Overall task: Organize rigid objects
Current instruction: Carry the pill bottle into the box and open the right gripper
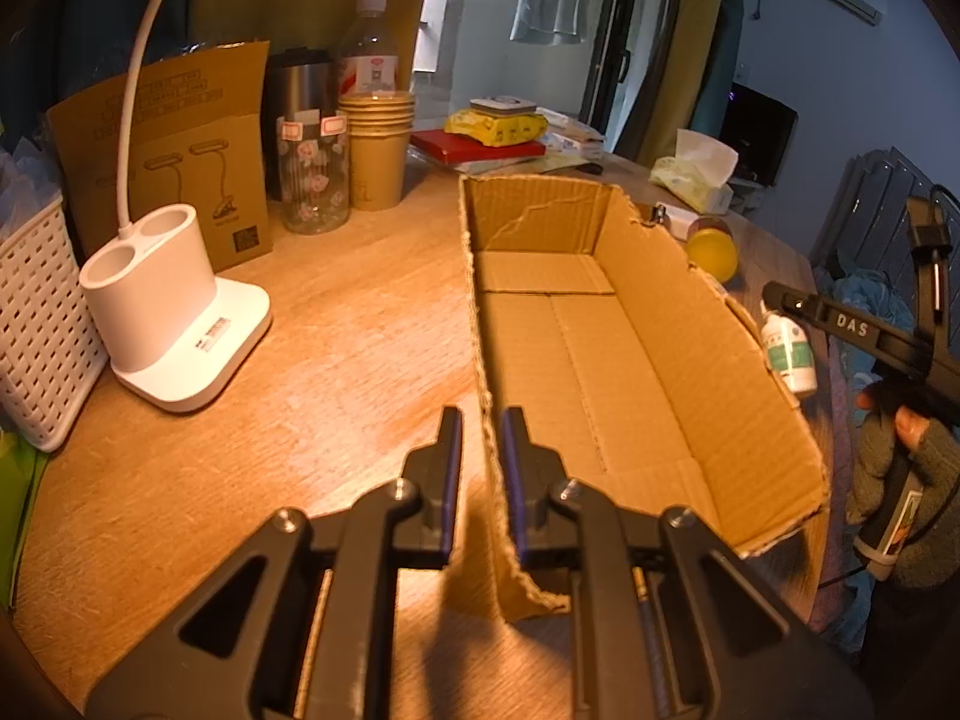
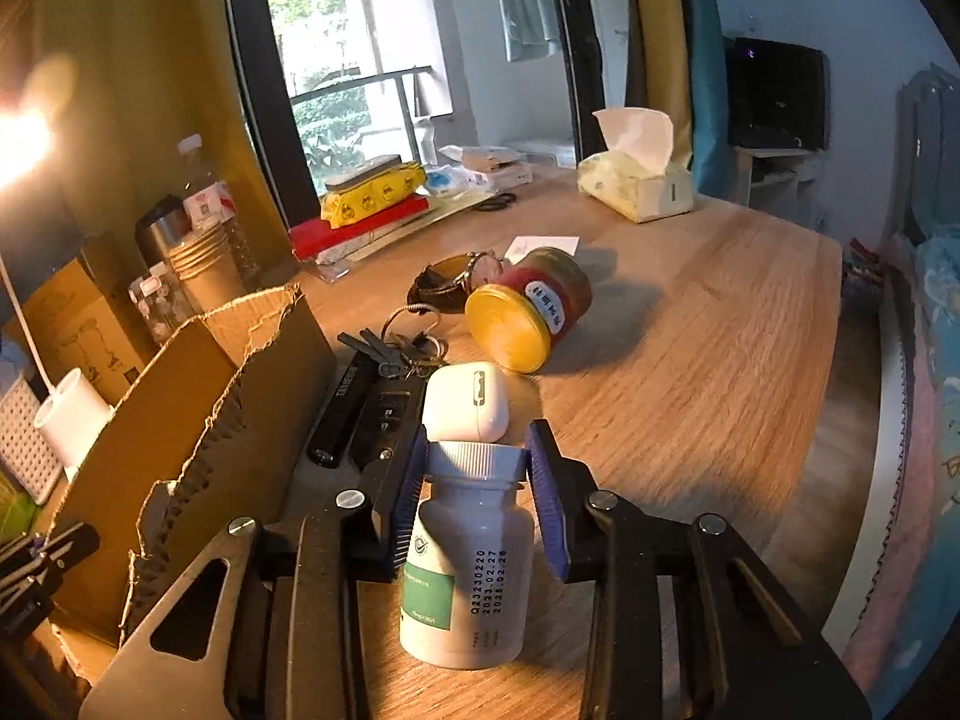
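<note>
An open, empty cardboard box (image 1: 600,336) lies on the wooden desk (image 1: 336,324); it also shows in the right wrist view (image 2: 198,414). My left gripper (image 1: 481,426) straddles the box's near left wall, jaws a narrow gap apart on either side of it. My right gripper (image 2: 480,450) has its blue pads on the cap of a white pill bottle (image 2: 465,564) standing on the desk right of the box; the bottle also shows in the left wrist view (image 1: 789,351). Beyond it lie a white earbud case (image 2: 468,399), keys (image 2: 414,348), a black tool (image 2: 345,414) and a yellow-lidded jar (image 2: 528,312).
A white lamp base (image 1: 174,324), a white basket (image 1: 36,324), a lamp carton, a glass jar (image 1: 312,180), paper cups (image 1: 378,144) and a water bottle stand at the back left. A tissue pack (image 2: 636,180), watch (image 2: 462,276) and red book (image 2: 354,228) lie further back.
</note>
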`<state>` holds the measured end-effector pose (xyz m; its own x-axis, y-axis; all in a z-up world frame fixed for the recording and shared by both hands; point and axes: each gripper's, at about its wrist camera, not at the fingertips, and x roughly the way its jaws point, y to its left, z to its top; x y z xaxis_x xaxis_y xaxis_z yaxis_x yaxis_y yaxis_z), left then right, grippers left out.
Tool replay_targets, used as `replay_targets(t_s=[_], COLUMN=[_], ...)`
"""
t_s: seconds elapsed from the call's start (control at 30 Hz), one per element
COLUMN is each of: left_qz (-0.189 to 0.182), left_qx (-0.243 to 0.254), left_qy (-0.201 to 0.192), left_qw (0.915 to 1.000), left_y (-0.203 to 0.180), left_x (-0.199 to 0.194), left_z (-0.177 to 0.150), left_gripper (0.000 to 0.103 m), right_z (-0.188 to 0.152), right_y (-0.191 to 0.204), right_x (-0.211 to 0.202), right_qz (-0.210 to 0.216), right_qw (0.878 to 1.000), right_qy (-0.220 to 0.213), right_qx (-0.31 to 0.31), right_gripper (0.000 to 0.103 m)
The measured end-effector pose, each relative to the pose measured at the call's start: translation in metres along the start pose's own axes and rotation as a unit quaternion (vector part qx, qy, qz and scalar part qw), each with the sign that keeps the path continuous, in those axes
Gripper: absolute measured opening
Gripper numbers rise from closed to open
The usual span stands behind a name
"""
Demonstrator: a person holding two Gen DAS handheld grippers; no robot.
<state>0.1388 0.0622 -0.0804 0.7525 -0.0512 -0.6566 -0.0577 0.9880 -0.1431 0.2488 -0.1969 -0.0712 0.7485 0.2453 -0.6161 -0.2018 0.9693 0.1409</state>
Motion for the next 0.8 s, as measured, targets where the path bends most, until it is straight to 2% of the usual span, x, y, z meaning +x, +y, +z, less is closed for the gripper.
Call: replay_targets(t_s=[0.13, 0.37, 0.8], left_qz=[0.0, 0.0, 0.0], left_qx=[0.0, 0.0, 0.0], left_qy=[0.0, 0.0, 0.0], left_qw=[1.0, 1.0, 1.0], left_y=[0.0, -0.001, -0.001], left_x=[0.0, 0.0, -0.001], left_z=[0.0, 0.0, 0.0], left_gripper=[0.015, 0.015, 0.015], right_z=[-0.002, 0.006, 0.014], right_y=[0.002, 0.016, 0.037], right_x=[0.001, -0.025, -0.055], right_qz=[0.008, 0.013, 0.03], right_qw=[1.0, 0.999, 0.995], right_qy=[0.001, -0.042, -0.081], right_qx=[0.003, -0.018, -0.045], right_gripper=[0.036, 0.036, 0.036])
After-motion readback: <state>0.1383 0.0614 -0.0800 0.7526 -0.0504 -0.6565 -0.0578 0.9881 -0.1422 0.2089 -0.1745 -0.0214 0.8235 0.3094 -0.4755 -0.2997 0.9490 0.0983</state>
